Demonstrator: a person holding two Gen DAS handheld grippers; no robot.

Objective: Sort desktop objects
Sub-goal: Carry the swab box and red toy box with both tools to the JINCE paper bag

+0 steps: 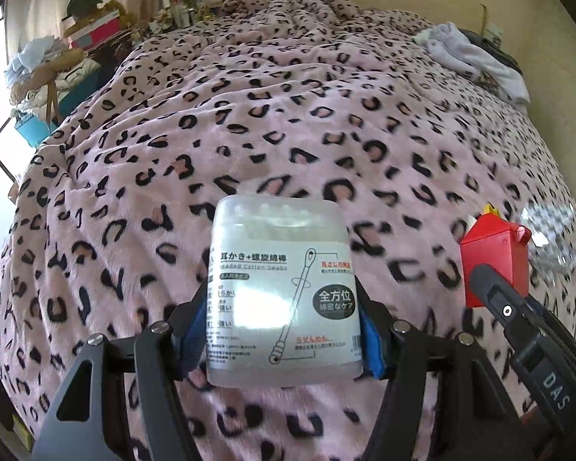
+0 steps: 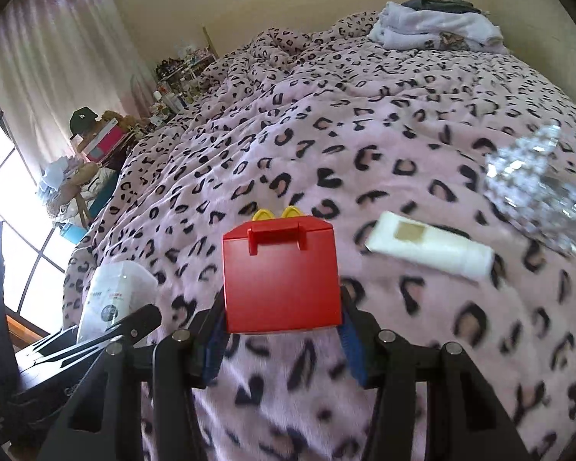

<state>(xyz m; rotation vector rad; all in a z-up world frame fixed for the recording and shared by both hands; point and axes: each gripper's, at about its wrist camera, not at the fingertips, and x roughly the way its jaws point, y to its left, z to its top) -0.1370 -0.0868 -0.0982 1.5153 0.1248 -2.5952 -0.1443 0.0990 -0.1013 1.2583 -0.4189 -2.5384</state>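
My left gripper (image 1: 284,330) clamps the cotton swab box (image 1: 282,292) between its pads; my right gripper (image 2: 284,330) grips the red box (image 2: 280,272), both above the leopard blanket (image 2: 364,134).

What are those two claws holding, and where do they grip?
The left gripper clamps the cotton swab box by its lower sides. The right gripper pinches the red box by its lower side walls.

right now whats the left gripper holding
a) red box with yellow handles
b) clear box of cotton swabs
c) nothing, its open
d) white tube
b: in the left wrist view the clear cotton swab box sits clamped between the left gripper fingers, while the red box is in the right gripper.
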